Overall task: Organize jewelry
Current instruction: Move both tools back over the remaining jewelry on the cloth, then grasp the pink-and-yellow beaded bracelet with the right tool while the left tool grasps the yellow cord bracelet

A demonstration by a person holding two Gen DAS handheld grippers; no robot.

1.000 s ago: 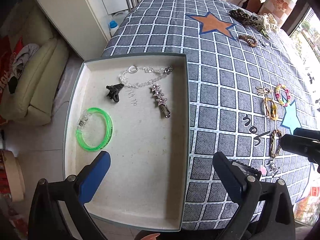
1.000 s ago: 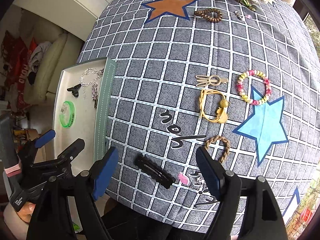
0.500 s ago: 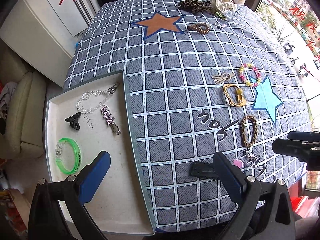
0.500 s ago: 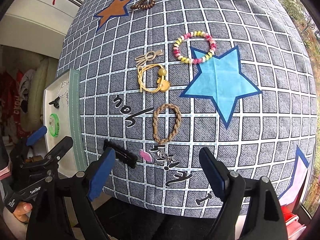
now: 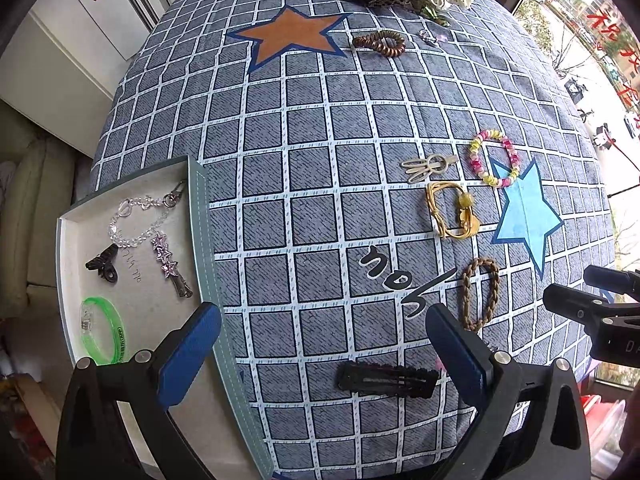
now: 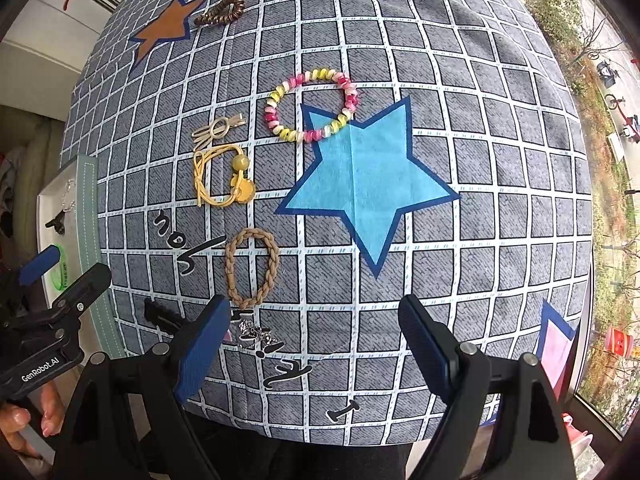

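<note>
Left tool [image 5: 322, 354] wide, empty | right tool [image 6: 314, 340] wide, empty | tray [image 5: 200, 216]: 4 pieces | cloth [image 5: 312, 184]: 1 black clip [image 5: 386, 380]

Home, sofa [image 5: 24, 216], cupboards [image 5: 60, 60], street-side window [image 5: 580, 40]

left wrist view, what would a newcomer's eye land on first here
The blue star printed on the checked tablecloth at the right, with hair ties and bracelets scattered to its left, such as the pink and yellow beaded bracelet. At the left edge sits a tray holding a bright green bangle.
</note>
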